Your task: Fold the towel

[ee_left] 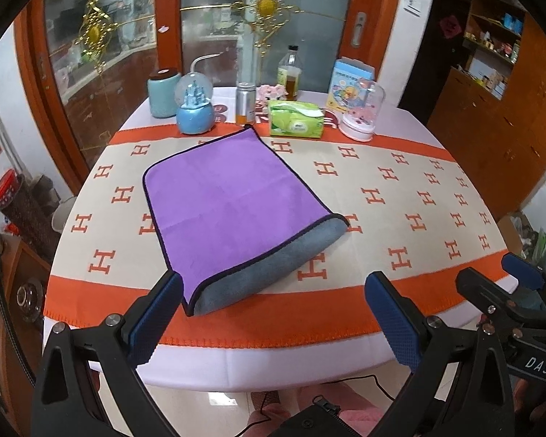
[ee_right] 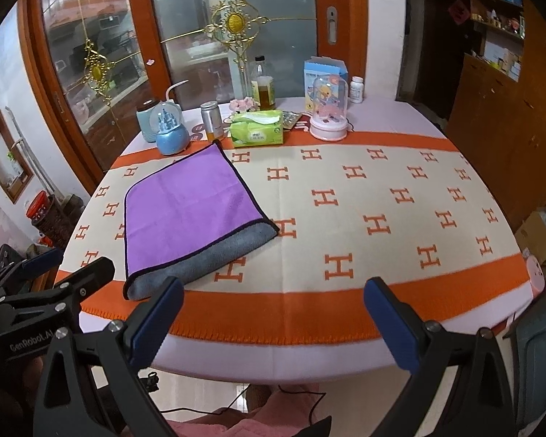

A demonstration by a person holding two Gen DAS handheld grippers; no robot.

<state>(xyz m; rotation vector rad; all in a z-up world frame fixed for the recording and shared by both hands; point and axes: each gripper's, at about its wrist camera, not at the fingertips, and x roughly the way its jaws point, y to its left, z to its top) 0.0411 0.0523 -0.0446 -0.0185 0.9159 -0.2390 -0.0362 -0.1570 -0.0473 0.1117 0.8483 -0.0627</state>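
Observation:
A purple towel [ee_left: 233, 207] with a grey underside and dark trim lies folded over on the table, its grey folded edge toward me; it also shows in the right wrist view [ee_right: 189, 215]. My left gripper [ee_left: 273, 313] is open and empty, held above the table's near edge just in front of the towel's grey fold. My right gripper [ee_right: 273, 313] is open and empty, to the right of the towel over the orange border. The right gripper also shows at the left wrist view's right edge [ee_left: 498, 284].
An orange and cream cloth [ee_right: 364, 218] with H marks covers the table. Along the far edge stand a teal canister [ee_left: 162, 93], a blue snow globe [ee_left: 194, 109], a metal can [ee_left: 245, 103], a green tissue pack [ee_left: 296, 118], a bottle [ee_left: 289, 73], a pink dome [ee_left: 360, 116].

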